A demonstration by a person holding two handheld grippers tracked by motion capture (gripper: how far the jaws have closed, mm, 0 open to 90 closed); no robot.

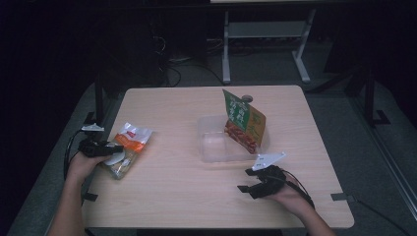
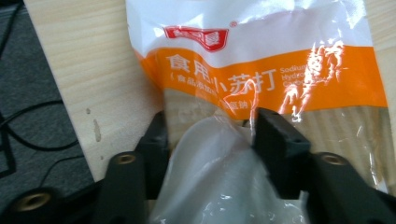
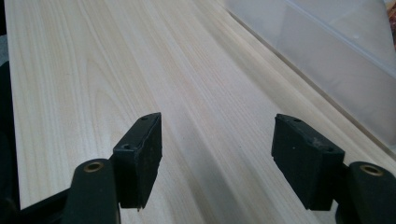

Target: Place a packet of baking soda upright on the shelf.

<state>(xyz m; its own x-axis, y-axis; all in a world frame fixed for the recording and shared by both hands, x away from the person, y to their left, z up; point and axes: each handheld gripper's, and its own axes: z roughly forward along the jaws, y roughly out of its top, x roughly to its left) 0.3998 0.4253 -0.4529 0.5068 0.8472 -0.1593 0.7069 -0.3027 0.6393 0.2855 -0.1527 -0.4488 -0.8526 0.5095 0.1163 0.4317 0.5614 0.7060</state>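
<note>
On the left part of the counter (image 1: 187, 182): a clear packet with an orange band (image 1: 126, 148), lying flat near the left edge. Left tongs (image 1: 117, 148) closed onto its near end; in the left gripper view the two black pads press the crumpled clear film of the packet (image 2: 261, 60) from both sides, with the film bunched up between them. Lower end of the packet cut off by the bottom of that view, so contents hard to make out; only white powder-like mass behind the film. Print on the band partly lost under glare.

Right tongs (image 1: 246, 188) resting low over the counter near the front right, apart from everything, jaws standing wide with only bare wood (image 3: 140, 70) between them. Nothing held there.

Behind the right tongs: a clear plastic box (image 1: 216, 145), faint and hard to see against the wood; in the right gripper view just its near wall (image 3: 336, 70), cut off at the top right corner. Leaning in the box at its right side: a green and orange snack bag (image 1: 243, 123), tilted, lower part hidden behind the box wall. Small round grey thing (image 1: 247, 98) behind the bag top, too small to tell.
</note>
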